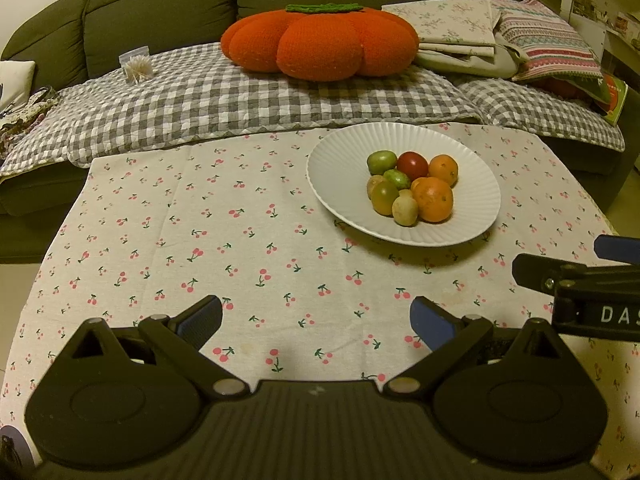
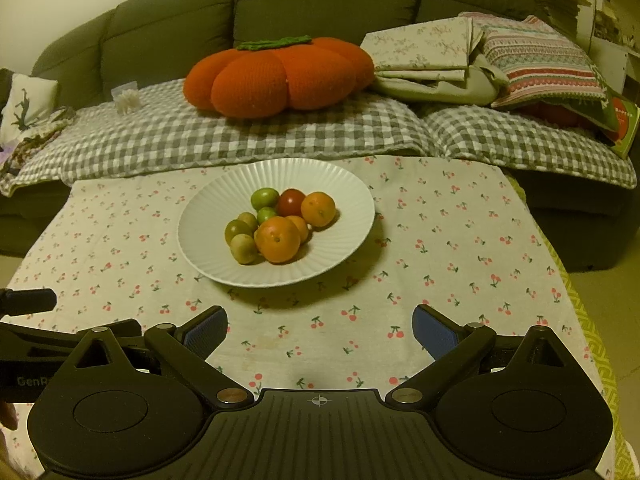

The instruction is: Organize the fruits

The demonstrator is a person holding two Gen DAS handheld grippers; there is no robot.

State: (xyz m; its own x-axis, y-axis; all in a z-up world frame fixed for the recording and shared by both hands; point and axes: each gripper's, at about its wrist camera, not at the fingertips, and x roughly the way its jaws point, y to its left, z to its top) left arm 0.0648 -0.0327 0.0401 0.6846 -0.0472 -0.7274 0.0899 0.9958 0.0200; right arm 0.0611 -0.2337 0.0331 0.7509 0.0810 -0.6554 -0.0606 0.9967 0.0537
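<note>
With both my left tongs (image 1: pixel 316 320) and right tongs (image 2: pixel 320 330) apart and empty, I judge that nudging the heaped fruit (image 2: pixel 276 228) on the plate (image 2: pixel 224 264) at twelve o'clock could roll the oranges (image 2: pixel 277 239) onto the desk (image 2: pixel 440 280).

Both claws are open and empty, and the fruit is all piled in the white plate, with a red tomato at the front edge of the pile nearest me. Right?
Not quite. The red tomato sits at the back of the pile, between a green fruit and an orange; the right wrist view shows it. The rest holds: left claw and right claw are open and empty, and the fruit is in the white plate.
</note>
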